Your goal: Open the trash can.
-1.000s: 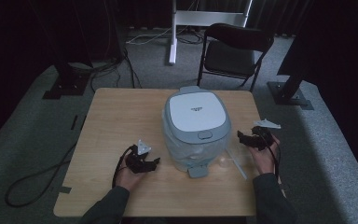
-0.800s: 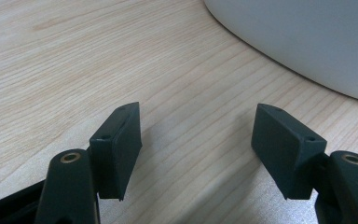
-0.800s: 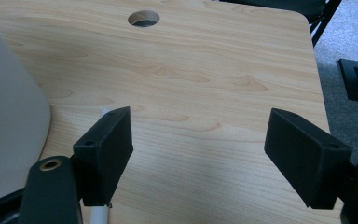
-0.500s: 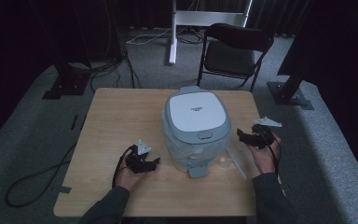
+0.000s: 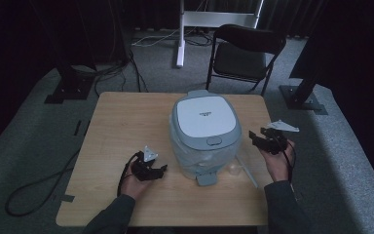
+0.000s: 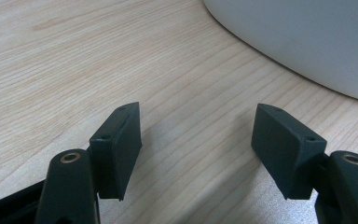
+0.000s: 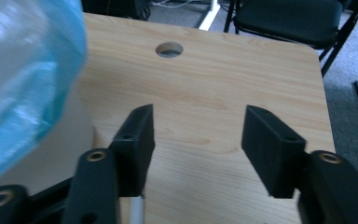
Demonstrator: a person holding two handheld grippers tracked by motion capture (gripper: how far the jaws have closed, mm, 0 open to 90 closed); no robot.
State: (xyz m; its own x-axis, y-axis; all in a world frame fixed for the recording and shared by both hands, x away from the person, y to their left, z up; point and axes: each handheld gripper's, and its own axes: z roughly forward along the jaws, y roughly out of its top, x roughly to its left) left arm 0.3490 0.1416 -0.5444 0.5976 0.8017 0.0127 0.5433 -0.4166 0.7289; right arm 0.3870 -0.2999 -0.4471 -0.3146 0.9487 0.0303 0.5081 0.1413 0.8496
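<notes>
Grey-lidded rice cooker (image 5: 204, 134) | lid writing unreadable | left gripper (image 5: 157, 171) fingers apart | right gripper (image 5: 256, 139) fingers apart, just closing, empty

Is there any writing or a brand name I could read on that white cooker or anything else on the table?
One small dark mark on the rice cooker, on its white lid: too small and blurred to read.
Table, left tool, right tool: no readable words, numbers or signs.
</notes>
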